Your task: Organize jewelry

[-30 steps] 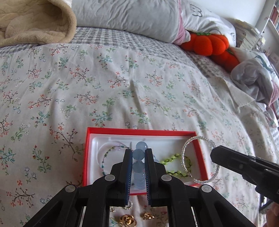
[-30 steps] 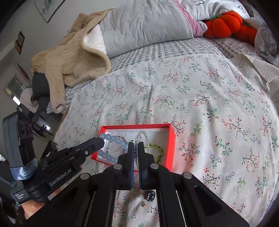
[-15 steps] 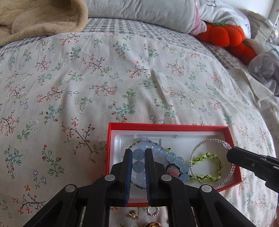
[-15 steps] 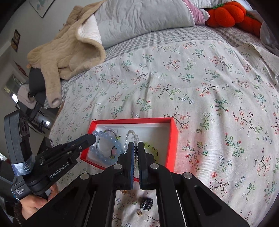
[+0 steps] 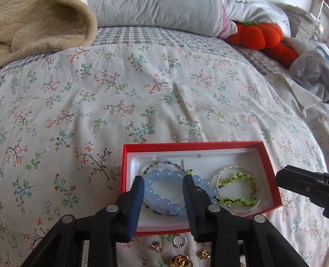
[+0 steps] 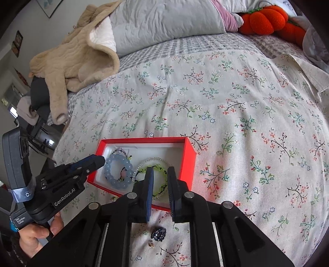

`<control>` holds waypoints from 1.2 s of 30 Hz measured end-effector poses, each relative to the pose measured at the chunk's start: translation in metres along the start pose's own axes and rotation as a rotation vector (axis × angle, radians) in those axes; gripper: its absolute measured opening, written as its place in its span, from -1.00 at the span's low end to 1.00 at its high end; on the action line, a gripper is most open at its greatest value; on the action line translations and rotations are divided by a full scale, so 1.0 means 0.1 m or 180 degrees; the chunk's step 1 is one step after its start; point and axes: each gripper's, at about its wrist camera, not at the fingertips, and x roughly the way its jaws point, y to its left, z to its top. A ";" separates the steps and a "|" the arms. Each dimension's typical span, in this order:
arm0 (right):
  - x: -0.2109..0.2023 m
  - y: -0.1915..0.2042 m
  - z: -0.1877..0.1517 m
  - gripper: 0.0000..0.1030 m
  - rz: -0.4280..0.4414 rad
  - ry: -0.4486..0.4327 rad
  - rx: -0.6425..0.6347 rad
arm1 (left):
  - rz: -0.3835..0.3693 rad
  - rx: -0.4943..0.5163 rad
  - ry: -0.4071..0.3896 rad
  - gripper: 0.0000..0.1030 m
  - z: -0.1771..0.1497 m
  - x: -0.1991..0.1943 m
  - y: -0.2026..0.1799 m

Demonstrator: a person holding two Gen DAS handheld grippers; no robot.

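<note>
A red jewelry box (image 5: 226, 144) (image 6: 188, 156) with a white liner lies on the floral bedspread. In it lie a pale blue bead bracelet (image 5: 162, 180) (image 6: 110, 166), a clear bead bracelet (image 5: 230, 168) (image 6: 156, 159) and a green bead bracelet (image 5: 240, 178) (image 6: 159, 166). My left gripper (image 5: 163, 202) (image 6: 100, 159) is open over the blue bracelet, holding nothing. My right gripper (image 6: 160, 190) (image 5: 281, 178) is open over the green and clear bracelets, holding nothing.
Gold earrings (image 5: 181, 260) and a silver ring (image 5: 179, 242) lie on the bedspread in front of the box. A dark beaded piece (image 6: 158, 234) lies nearby. A beige jacket (image 6: 78, 55), grey pillow (image 6: 164, 22) and orange plush pumpkin (image 6: 265, 18) lie at the head.
Both grippers have opened. The left has let go of the blue bracelet and the right of the clear bracelet; both bracelets now lie in the box.
</note>
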 end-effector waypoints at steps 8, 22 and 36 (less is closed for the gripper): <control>-0.15 0.11 -0.21 -0.06 -0.0245 -0.0061 -0.0198 | 0.0103 0.0168 -0.0051 0.56 -0.26 -0.23 -0.09; -0.04 -0.05 -0.73 0.26 -0.0649 0.0217 -0.0374 | 0.0166 0.0179 0.0070 0.74 -0.90 -0.20 0.04; 0.17 -0.22 -1.08 0.38 -0.0729 0.0514 -0.0594 | -0.0087 0.0544 0.0187 0.63 -1.15 0.12 -0.14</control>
